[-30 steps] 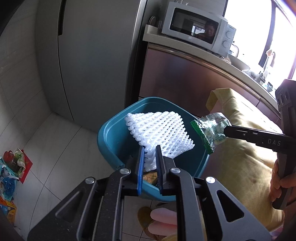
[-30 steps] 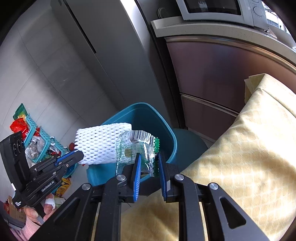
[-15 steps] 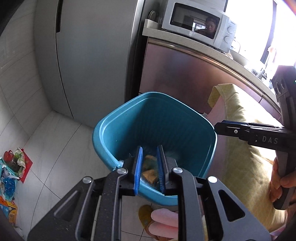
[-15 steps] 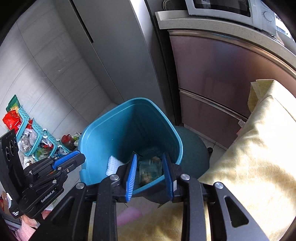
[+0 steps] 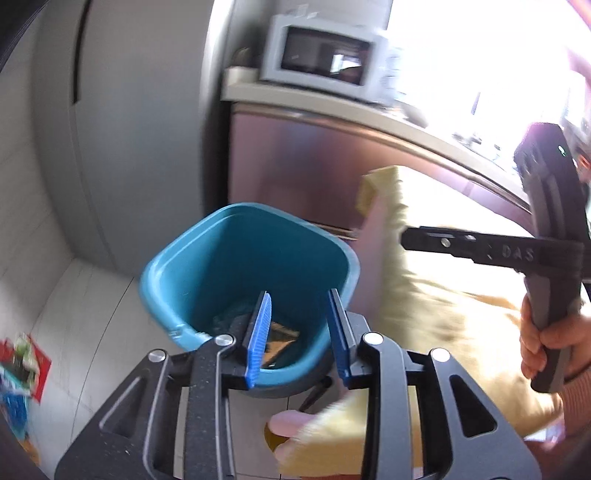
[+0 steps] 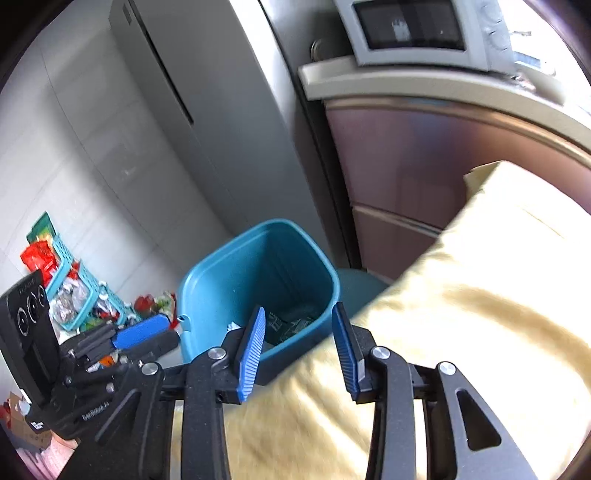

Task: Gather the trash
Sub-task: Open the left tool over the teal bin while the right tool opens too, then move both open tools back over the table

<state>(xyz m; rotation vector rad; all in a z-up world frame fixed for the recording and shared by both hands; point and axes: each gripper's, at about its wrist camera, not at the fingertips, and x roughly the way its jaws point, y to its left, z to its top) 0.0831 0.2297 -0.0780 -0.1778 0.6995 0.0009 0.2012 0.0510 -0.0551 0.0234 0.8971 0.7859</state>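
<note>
Trash (image 6: 291, 324) lies at the bottom of the teal bin (image 6: 207, 291), a few crumpled wrappers down in the shadow; from the left wrist view a brownish packet (image 5: 280, 338) shows between the blue pads. The bin stands on the tiled floor (image 5: 92, 310) just beside the yellow-covered table (image 6: 461, 314), with the grey fridge (image 6: 221, 110) behind it and a microwave (image 6: 413, 29) on the counter above the steel cabinet (image 6: 424, 166).

The left claw (image 5: 300, 334) hangs over the near rim of the bin, its jaws spread wide and holding nothing. The right claw (image 6: 298, 345) is spread as well and empty, poised above the table's edge and aimed at the bin's mouth. In the left wrist view the right claw's black body reaches in from the right, gripped by a hand (image 5: 546, 343).

Off to the left on the floor sits a light-blue basket (image 6: 70, 291) stuffed with colourful packets. Both views are somewhat blurred.
</note>
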